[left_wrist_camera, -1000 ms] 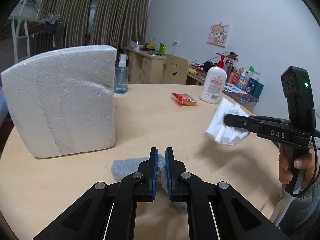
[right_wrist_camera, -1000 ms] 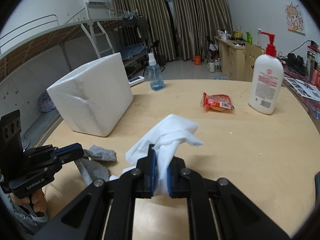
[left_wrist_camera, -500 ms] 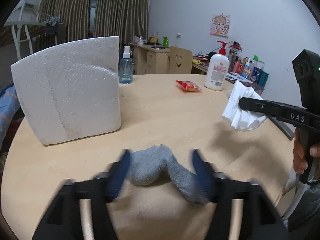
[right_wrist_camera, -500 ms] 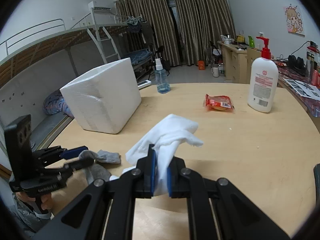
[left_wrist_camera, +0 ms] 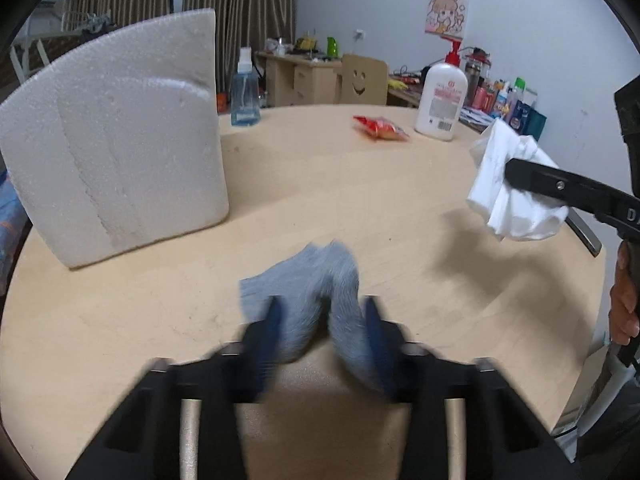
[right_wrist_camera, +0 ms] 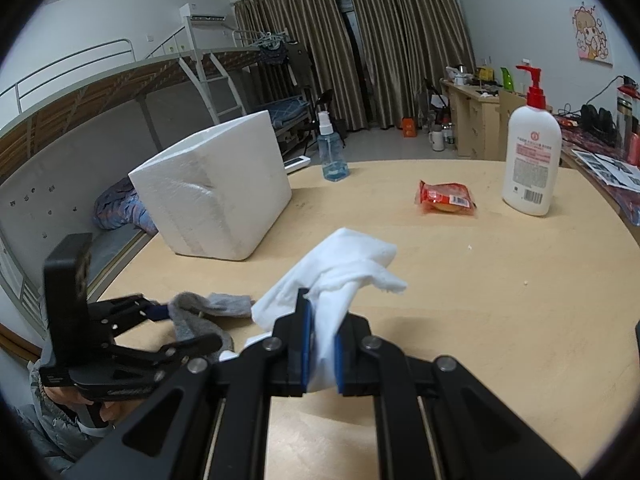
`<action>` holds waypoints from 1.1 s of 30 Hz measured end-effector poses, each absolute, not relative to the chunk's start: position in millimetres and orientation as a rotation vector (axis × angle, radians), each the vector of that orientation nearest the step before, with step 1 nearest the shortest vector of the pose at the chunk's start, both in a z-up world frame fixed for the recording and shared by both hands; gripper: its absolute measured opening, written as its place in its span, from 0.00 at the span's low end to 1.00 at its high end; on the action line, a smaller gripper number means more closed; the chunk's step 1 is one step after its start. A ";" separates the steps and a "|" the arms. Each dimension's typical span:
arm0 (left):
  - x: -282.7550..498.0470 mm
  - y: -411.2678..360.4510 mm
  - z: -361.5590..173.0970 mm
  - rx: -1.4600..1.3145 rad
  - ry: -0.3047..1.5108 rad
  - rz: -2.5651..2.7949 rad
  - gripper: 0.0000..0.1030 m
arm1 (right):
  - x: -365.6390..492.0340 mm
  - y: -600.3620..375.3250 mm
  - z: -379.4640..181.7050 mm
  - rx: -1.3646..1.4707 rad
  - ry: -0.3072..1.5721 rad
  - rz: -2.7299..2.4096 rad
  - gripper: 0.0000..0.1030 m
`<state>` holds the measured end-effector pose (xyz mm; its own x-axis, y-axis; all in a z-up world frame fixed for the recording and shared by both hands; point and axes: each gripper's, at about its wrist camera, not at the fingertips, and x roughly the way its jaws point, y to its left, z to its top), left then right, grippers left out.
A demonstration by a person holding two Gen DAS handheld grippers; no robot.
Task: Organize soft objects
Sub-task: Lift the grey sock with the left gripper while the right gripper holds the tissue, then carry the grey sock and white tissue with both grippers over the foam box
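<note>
The step in hand looks like gathering: each gripper is dealing with one soft item over the round wooden table, and the white foam box is serving here as the landmark.

Nearest, on the near side of the foam box, the left gripper is standing with its jaws spread wide, straddling the gray sock, which is humped up between the blue pads. The motion blur is making it hard to say whether the pads are touching the fabric; the sock seems to be resting on the table and not clamped. As a judgement, the next move is calling for either a fresh close on the sock's hump or a retreat if the sock is already where it belongs.

Right of the foam box and lifted off the table, the right gripper is pinching a white cloth, its jaws nearly together with fabric bunched between them.

Beyond the box, a spray bottle is standing just past its far corner; a red snack packet and a lotion pump bottle are sitting well to its right.
</note>
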<state>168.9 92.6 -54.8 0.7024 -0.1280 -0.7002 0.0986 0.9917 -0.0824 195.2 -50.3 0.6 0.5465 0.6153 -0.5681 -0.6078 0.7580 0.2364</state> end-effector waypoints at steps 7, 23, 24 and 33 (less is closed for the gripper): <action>164.3 92.2 -52.7 -0.044 0.764 -0.131 0.11 | 188.9 -52.7 1.7 0.020 0.667 0.730 0.12; 90.9 90.1 32.4 -0.019 0.470 -0.065 0.11 | 126.4 -51.8 42.0 -0.010 0.496 0.770 0.12; 84.9 89.3 36.8 -0.014 0.455 -0.059 0.11 | 120.7 -50.4 44.9 -0.014 0.482 0.774 0.12; 26.6 80.8 68.5 0.025 0.300 0.050 0.11 | 81.4 -45.6 62.5 -0.030 0.389 0.820 0.12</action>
<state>26.6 80.8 68.5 0.9541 0.0525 -0.2948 -0.0452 0.9985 0.0316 81.4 -45.6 62.5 0.6161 0.7061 -0.3491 -0.7171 0.6862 0.1223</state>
